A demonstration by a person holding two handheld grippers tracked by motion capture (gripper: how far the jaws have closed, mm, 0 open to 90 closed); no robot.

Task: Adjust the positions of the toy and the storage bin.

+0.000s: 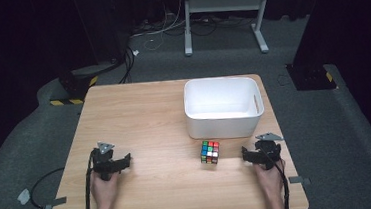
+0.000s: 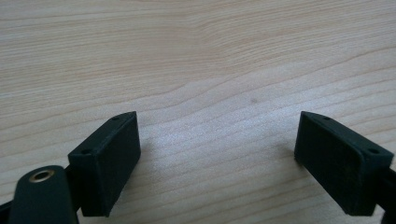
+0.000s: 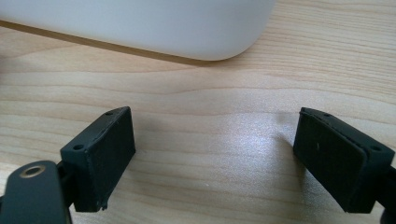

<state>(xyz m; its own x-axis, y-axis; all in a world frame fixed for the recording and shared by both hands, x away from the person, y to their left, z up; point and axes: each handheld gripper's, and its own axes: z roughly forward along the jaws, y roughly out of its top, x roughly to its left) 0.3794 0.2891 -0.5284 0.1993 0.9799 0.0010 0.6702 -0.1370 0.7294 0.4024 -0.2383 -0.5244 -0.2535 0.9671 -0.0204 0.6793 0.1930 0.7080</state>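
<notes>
The colourful puzzle cube is sitting on the wooden table, right of the middle and toward the near edge, just in front of the white bin. It is standing apart from the bin's near wall, with a narrow strip of bare wood showing between them. Nothing is touching it.

The right gripper is resting on the tabletop just to the cube's right, near it but not in contact, with the person's right hand wrapped around its grip. In the right gripper view its jaws are standing wide apart with only bare wood between them, and the bin's rounded lower corner is sitting ahead of them.

The left gripper is lying well apart from the cube, over on the left side of the table, pointing toward it and held by the left hand. The left gripper view is showing its jaws spread wide as well, holding nothing, with plain wood grain beneath.

The bin is standing toward the far right of the table, open at the top. Beyond the table, a grey carpeted floor is stretching away.
</notes>
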